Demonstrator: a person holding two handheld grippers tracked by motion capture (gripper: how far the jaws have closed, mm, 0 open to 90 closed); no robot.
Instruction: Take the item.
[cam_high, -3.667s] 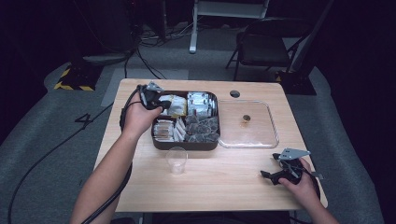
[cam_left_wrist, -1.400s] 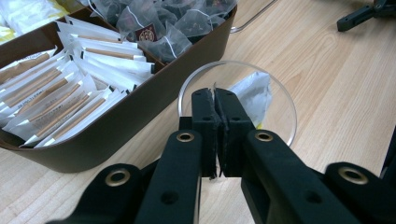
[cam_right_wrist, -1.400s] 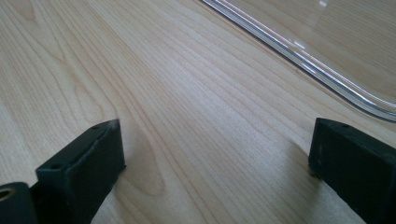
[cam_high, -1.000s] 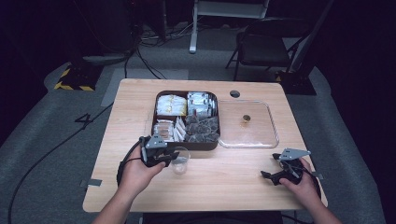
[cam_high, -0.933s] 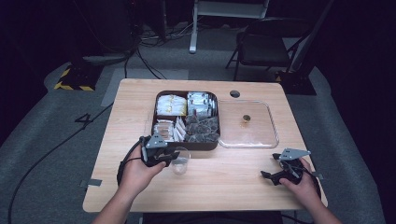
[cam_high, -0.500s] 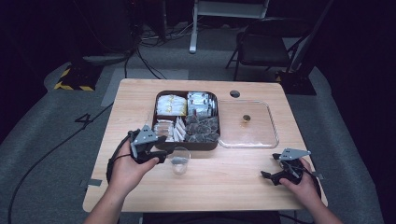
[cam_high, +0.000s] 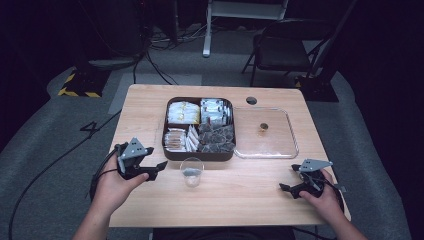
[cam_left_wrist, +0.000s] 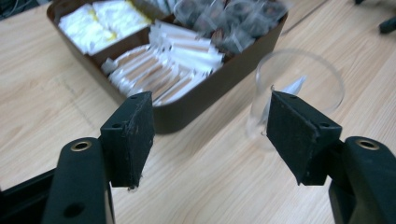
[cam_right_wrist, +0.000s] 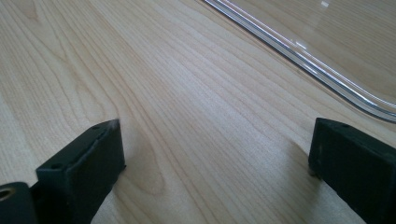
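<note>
The clear cup (cam_high: 192, 171), holding a small packet, stood on the table (cam_high: 240, 192) just before the brown tray (cam_high: 170, 150), immediately right of the left gripper (cam_high: 156, 170), whose jaws gaped wide and empty. The right gripper (cam_high: 286, 188), likewise spread and empty, rested well apart.

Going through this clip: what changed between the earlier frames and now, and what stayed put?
The left gripper left the brown tray, came down to the clear cup, then drew back to the cup's left, jaws open. A packet now lies in the cup, so it was apparently released there. The right gripper, tray and clear lid stayed put.
</note>
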